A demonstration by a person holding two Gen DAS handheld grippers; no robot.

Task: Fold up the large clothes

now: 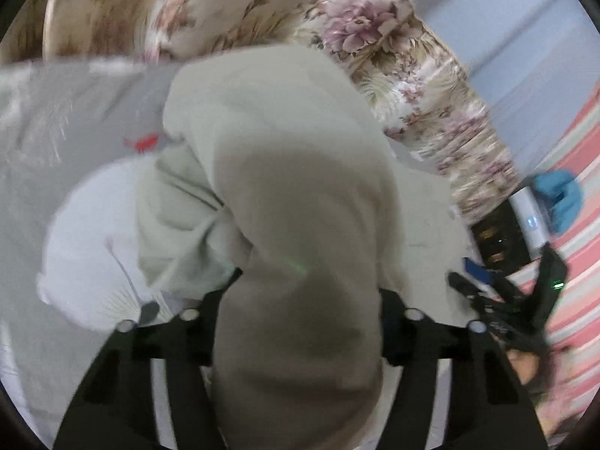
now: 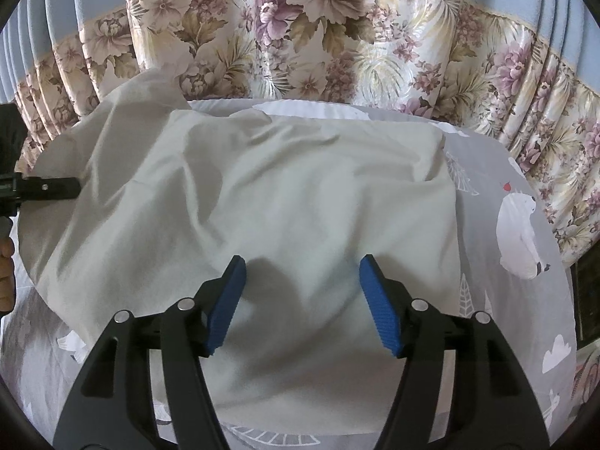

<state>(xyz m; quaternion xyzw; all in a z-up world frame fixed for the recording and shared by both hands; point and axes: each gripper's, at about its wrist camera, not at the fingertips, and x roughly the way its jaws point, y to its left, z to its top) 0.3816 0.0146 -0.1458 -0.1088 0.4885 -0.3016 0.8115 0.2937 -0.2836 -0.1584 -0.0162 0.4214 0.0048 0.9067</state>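
A large pale grey-green garment (image 2: 262, 202) lies spread on a grey bedsheet (image 2: 487, 247) with white bear prints. My right gripper (image 2: 302, 300) is open, its blue pads (image 2: 378, 307) apart just above the garment's near part. In the left wrist view the garment (image 1: 285, 195) drapes between and over my left gripper's (image 1: 303, 322) fingers, hiding the pads; its arms stand wide apart. In the right wrist view the left gripper (image 2: 56, 187) sits at the garment's left edge, where the cloth is raised. The right gripper (image 1: 506, 292) shows at the right of the left wrist view.
A floral curtain (image 2: 318, 37) with a blue upper part hangs behind the bed. A pink striped cloth (image 1: 577, 225) and a blue-gloved hand (image 1: 558, 195) lie at the right of the left wrist view. A dark object (image 2: 587, 292) stands at the bed's right edge.
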